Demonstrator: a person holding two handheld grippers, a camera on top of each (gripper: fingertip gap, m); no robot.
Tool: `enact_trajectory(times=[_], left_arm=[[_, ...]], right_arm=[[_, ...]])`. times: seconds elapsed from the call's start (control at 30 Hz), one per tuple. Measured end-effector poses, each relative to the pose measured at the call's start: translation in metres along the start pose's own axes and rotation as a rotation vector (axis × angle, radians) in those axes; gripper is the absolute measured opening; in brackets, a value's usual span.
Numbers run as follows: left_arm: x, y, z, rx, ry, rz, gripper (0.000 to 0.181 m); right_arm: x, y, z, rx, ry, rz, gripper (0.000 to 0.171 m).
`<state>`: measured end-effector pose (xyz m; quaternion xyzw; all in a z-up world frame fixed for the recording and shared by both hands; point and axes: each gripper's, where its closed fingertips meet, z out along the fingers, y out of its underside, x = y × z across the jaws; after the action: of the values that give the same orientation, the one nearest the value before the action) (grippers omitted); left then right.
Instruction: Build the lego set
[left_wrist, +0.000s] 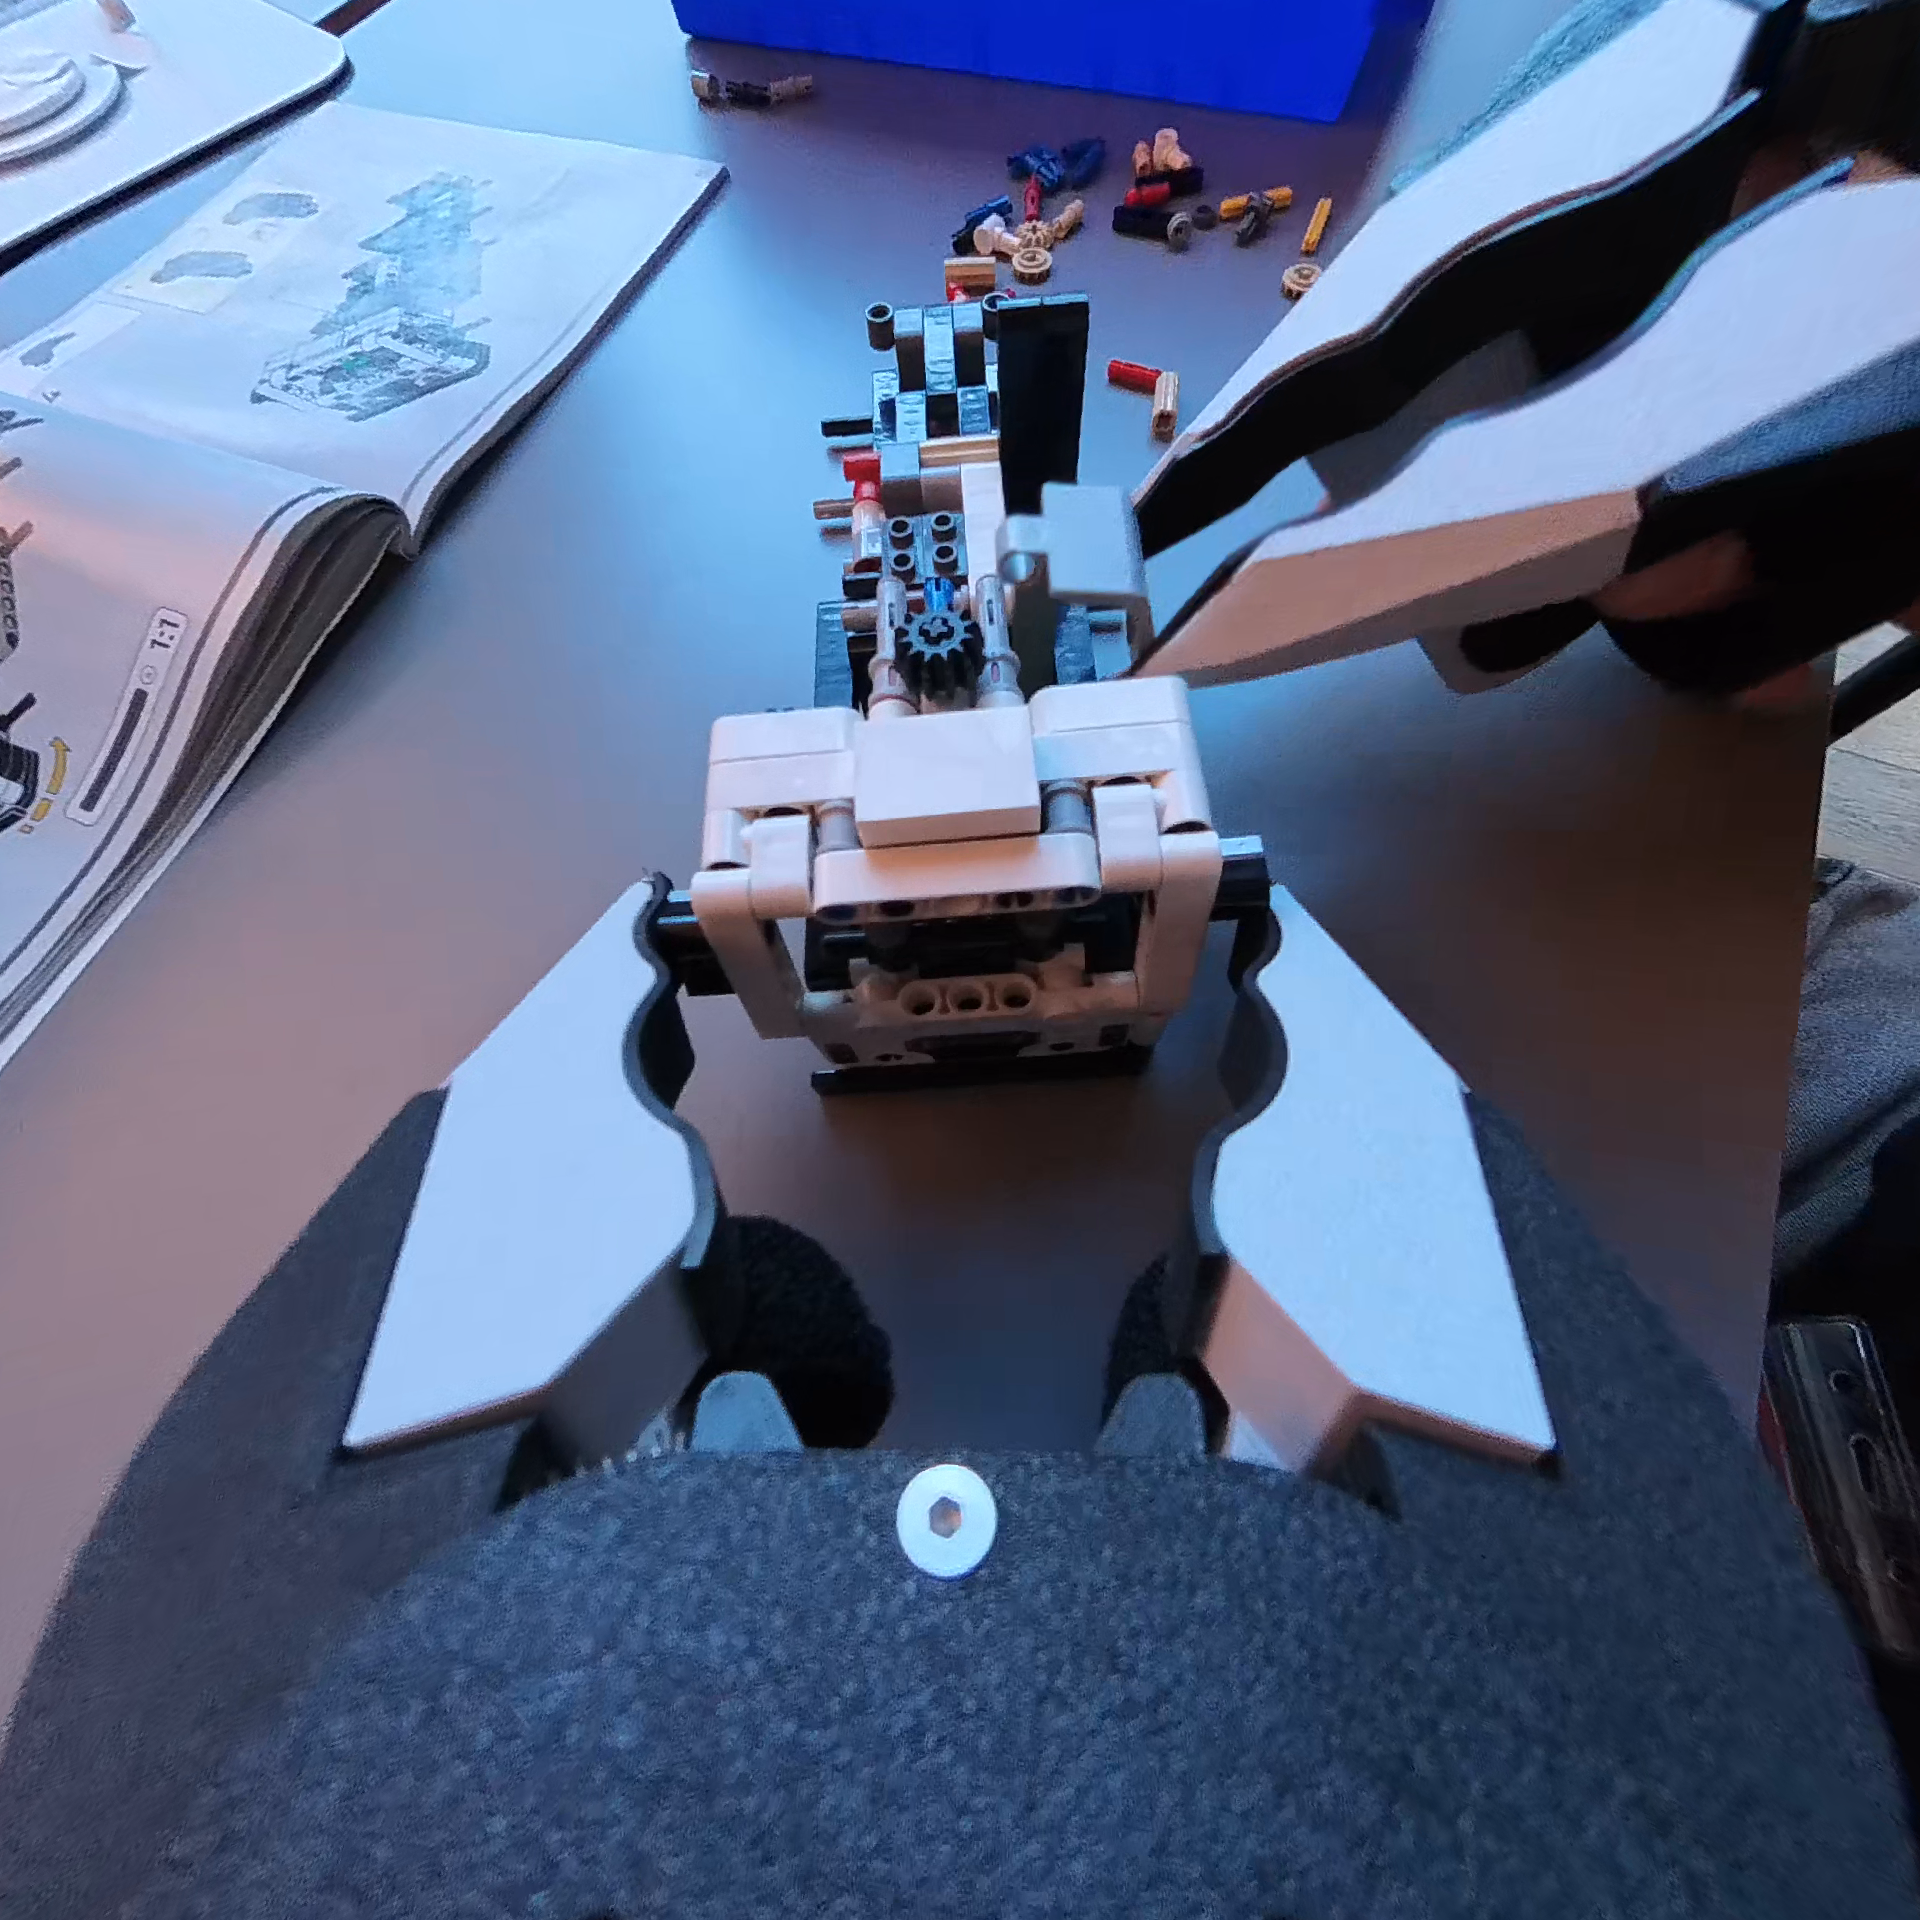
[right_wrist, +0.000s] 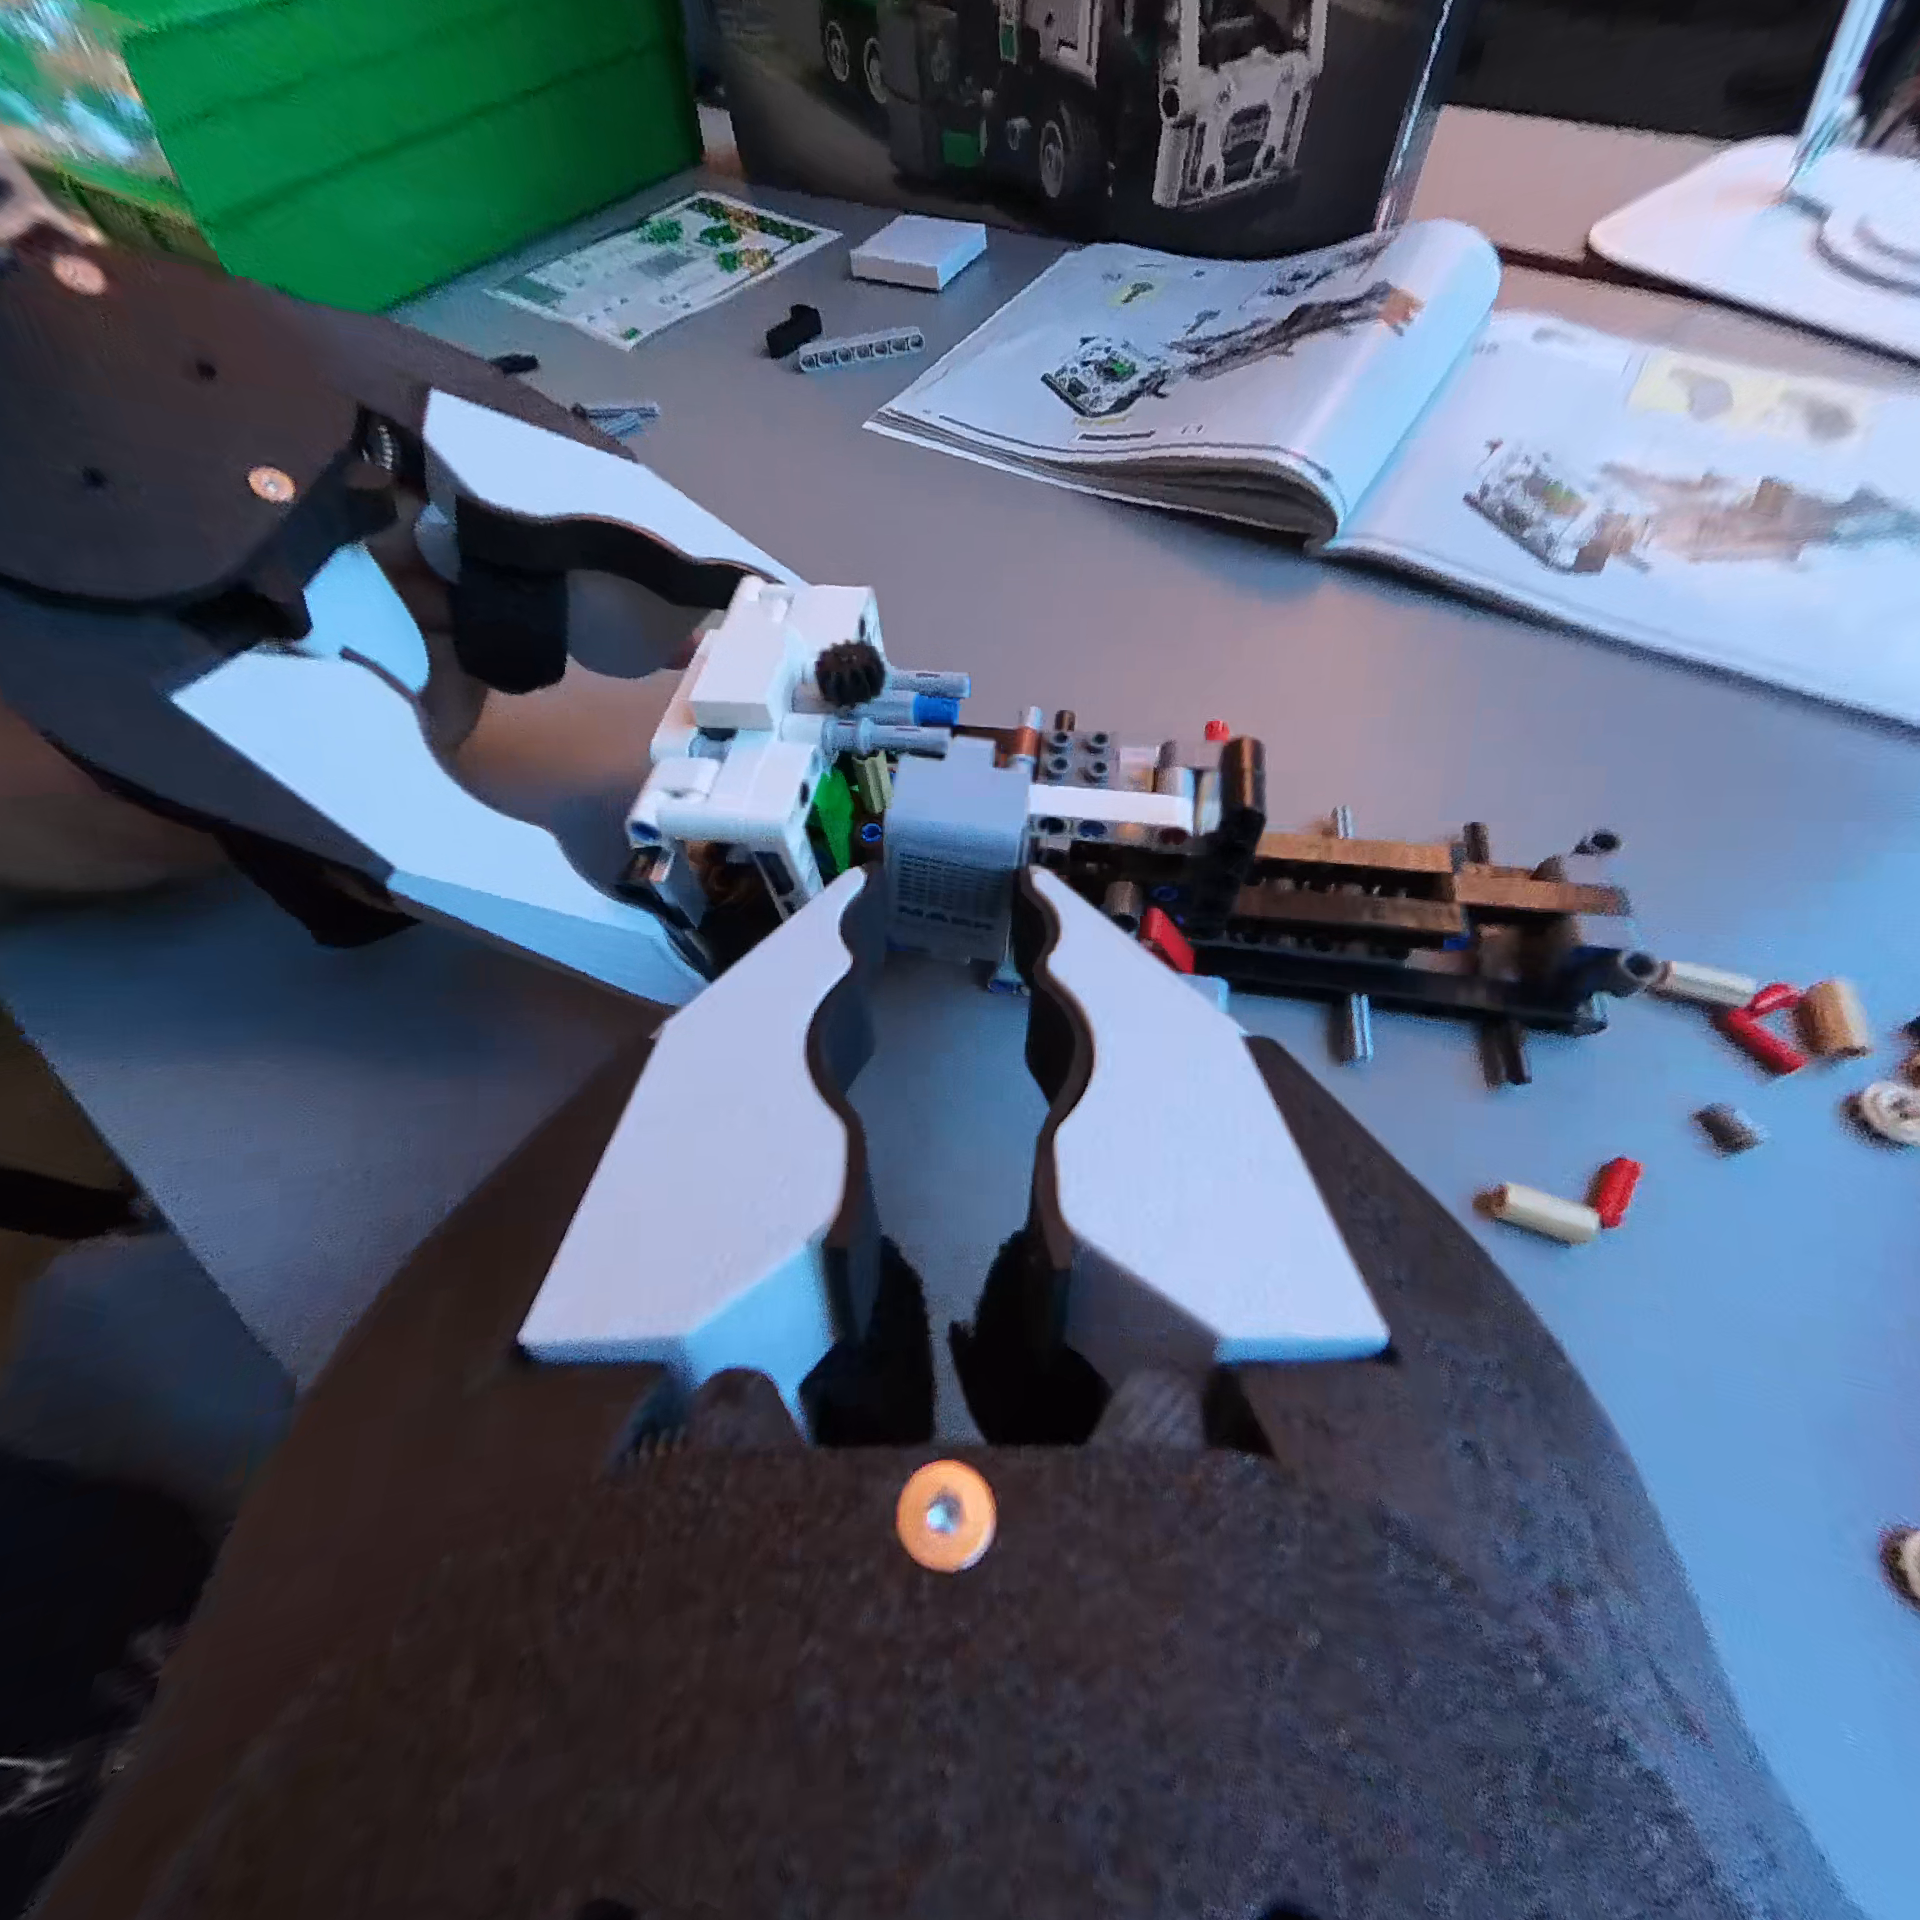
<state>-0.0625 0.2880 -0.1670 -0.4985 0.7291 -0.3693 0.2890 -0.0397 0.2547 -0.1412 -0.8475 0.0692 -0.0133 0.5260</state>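
The long lego chassis (left_wrist: 977, 436) lies on the dark table, with a white cab block (left_wrist: 956, 790) at its near end and a black gear behind it. My left gripper (left_wrist: 956, 925) is shut on the sides of the white cab block and holds it on the table. My right gripper (right_wrist: 948, 896) is shut on a light grey block (right_wrist: 951, 831) and holds it against the chassis side just behind the cab block (right_wrist: 748, 748). In the left wrist view the right gripper (left_wrist: 1143, 597) comes in from the right with the grey block (left_wrist: 1081, 545). The left gripper (right_wrist: 727, 779) shows at the left of the right wrist view.
An open instruction booklet (left_wrist: 312, 343) lies left of the chassis, also in the right wrist view (right_wrist: 1351, 416). Loose small pieces (left_wrist: 1143, 208) are scattered beyond the chassis. A blue bin (left_wrist: 1039, 42), a green bin (right_wrist: 416, 135), the set's box (right_wrist: 1091, 104) and a sticker sheet (right_wrist: 665, 265) stand farther back.
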Motion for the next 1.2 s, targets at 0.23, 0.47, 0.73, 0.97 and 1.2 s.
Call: enact_trajectory(times=[0.23,0.47,0.73,0.97,1.2], left_arm=[[0.0,0.0,0.0,0.0,0.004,-0.007,0.104],[0.0,0.0,0.0,-0.001,0.007,-0.009,0.104],[0.001,0.0,0.001,-0.004,0.002,0.004,0.104],[0.009,-0.002,-0.003,0.021,0.07,0.028,0.035],[0.008,0.004,0.001,-0.026,0.018,0.053,0.064]], right_arm=[[0.0,-0.002,0.002,-0.013,-0.02,-0.011,0.022],[-0.001,-0.003,0.003,-0.013,-0.024,-0.055,0.022],[-0.001,-0.002,0.002,-0.016,-0.059,-0.11,0.022],[0.034,-0.009,-0.011,-0.008,0.128,-0.281,0.002],[0.032,-0.006,-0.025,0.011,-0.067,-0.058,0.001]])
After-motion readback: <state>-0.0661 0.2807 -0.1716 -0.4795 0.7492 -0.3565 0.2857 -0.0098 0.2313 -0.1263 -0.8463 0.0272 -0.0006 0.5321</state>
